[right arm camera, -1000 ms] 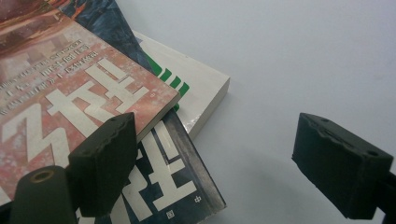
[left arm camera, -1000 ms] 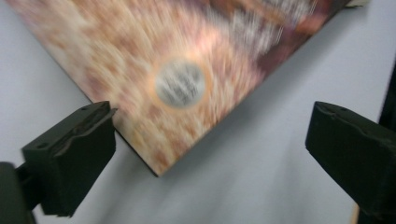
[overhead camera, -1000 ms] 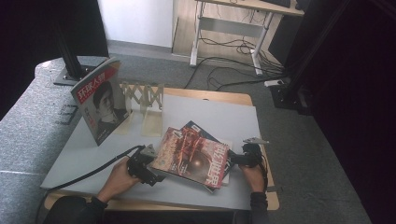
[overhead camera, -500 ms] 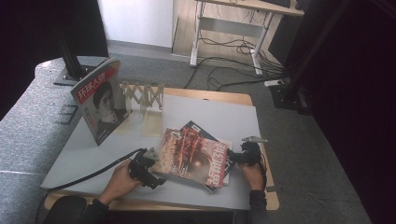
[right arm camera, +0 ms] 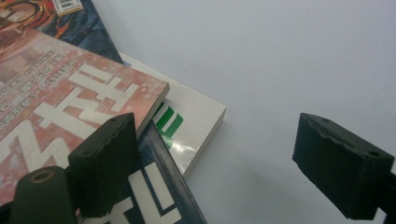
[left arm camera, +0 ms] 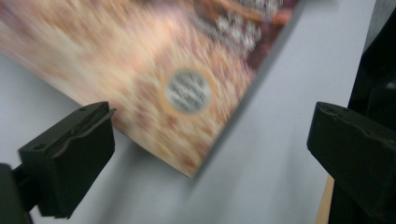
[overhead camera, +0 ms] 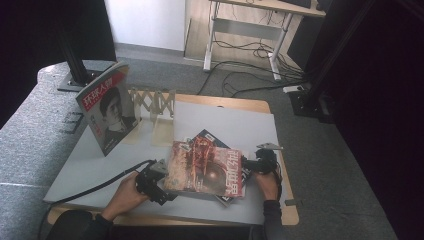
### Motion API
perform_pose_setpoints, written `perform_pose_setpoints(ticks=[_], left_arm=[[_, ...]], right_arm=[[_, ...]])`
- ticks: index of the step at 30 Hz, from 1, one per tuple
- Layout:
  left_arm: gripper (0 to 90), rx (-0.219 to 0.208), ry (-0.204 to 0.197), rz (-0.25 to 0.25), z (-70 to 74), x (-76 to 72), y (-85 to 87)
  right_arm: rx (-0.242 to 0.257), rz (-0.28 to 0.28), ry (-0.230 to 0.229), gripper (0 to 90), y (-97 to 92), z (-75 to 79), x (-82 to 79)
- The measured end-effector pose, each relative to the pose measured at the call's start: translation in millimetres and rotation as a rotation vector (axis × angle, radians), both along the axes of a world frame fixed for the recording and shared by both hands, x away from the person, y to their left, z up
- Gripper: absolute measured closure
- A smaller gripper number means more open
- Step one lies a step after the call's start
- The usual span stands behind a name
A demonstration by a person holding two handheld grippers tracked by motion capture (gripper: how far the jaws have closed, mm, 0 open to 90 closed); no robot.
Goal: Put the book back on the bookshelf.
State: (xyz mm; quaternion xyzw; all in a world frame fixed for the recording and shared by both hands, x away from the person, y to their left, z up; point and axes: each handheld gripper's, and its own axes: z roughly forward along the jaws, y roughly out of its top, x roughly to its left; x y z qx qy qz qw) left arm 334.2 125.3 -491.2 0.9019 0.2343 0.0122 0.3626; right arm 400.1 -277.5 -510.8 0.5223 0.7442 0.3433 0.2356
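A stack of magazines lies at the front middle of the white table top (overhead camera: 227,122). On top is a red-orange magazine (overhead camera: 205,167). My left gripper (overhead camera: 164,186) sits at its left edge. In the left gripper view the jaws of the left gripper (left arm camera: 210,154) stand wide apart, and the blurred corner of the red-orange magazine (left arm camera: 187,93) lies just ahead of them, unpinched. My right gripper (overhead camera: 248,165) is at the stack's right edge. There the right gripper (right arm camera: 224,163) is open, one jaw beside the red magazine (right arm camera: 60,107), above a dark blue magazine (right arm camera: 154,191) and a white one (right arm camera: 194,123).
A magazine with a portrait cover (overhead camera: 107,112) stands upright at the back left. It leans at the end of a wooden folding rack (overhead camera: 152,102). The table's wooden rim (overhead camera: 250,104) shows at the back, with grey floor, cables and a desk frame beyond.
The top red-orange magazine has turned a little and now lies squarer to the front edge. Both hands have stayed almost in place at its sides.
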Motion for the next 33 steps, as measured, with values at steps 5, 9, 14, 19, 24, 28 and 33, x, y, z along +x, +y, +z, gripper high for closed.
perform_pose_setpoints(ticks=[5,9,14,19,24,28,33], left_arm=[[4.0,-0.066,-0.046,0.012,6.4,16.9,5.3],[2.7,-0.035,-0.059,0.008,6.9,25.3,2.2],[0.0,0.020,-0.103,-0.023,7.0,38.7,-16.8],[0.0,-0.007,-0.108,-0.006,7.6,55.8,-24.1],[0.0,0.026,-0.128,0.003,6.2,70.3,-28.1],[0.0,0.033,-0.136,0.007,3.5,81.0,-32.9],[0.0,0.043,-0.136,0.020,-2.8,95.8,-39.0]], right_arm=[[0.015,0.006,0.006,10.2,-0.5,1.9,-8.1],[0.023,0.017,0.010,1.1,-0.7,2.6,-14.4],[0.019,0.054,0.003,0.7,1.7,4.6,-27.0],[0.011,0.094,0.002,0.7,5.4,3.9,-37.6],[0.004,0.115,0.006,0.1,7.5,1.9,-44.9],[0.009,0.138,0.004,0.0,8.7,1.3,-54.4],[0.012,0.167,0.001,0.0,12.5,0.8,-67.0]])
